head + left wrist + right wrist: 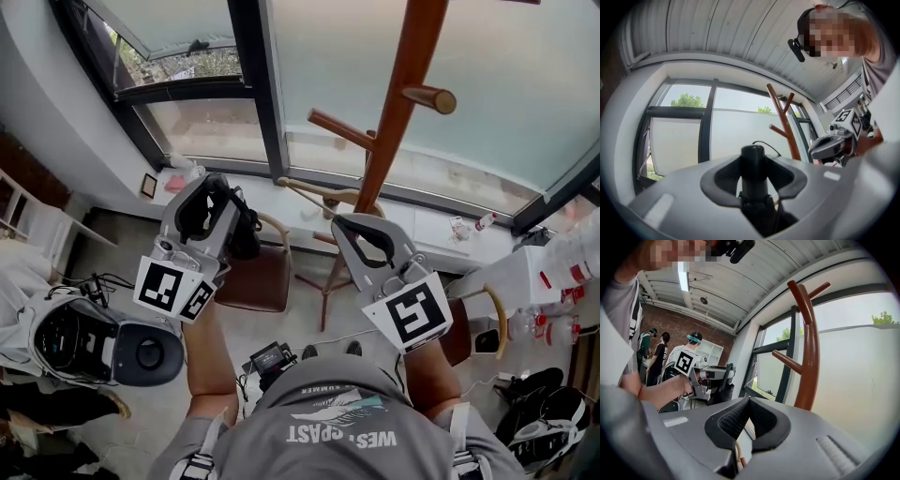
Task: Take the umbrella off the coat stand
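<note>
The brown wooden coat stand (392, 117) rises in front of the window, its pegs bare; it also shows in the left gripper view (785, 125) and the right gripper view (809, 357). My left gripper (217, 182) is shut on a black folded umbrella (247, 232), held left of the stand and apart from it. The umbrella's round black end (753, 168) sticks up between the pads, with folded fabric below. My right gripper (339, 222) hangs just before the stand's post, its jaws (749, 401) shut with nothing between them. The umbrella (723, 381) shows in the right gripper view too.
A brown-seated chair (255, 278) stands under my left gripper and a second chair (495, 321) at the right. A white and black device (101, 349) and cables lie on the floor at the left. The window sill (427, 225) carries small items. People (660, 355) stand in the background.
</note>
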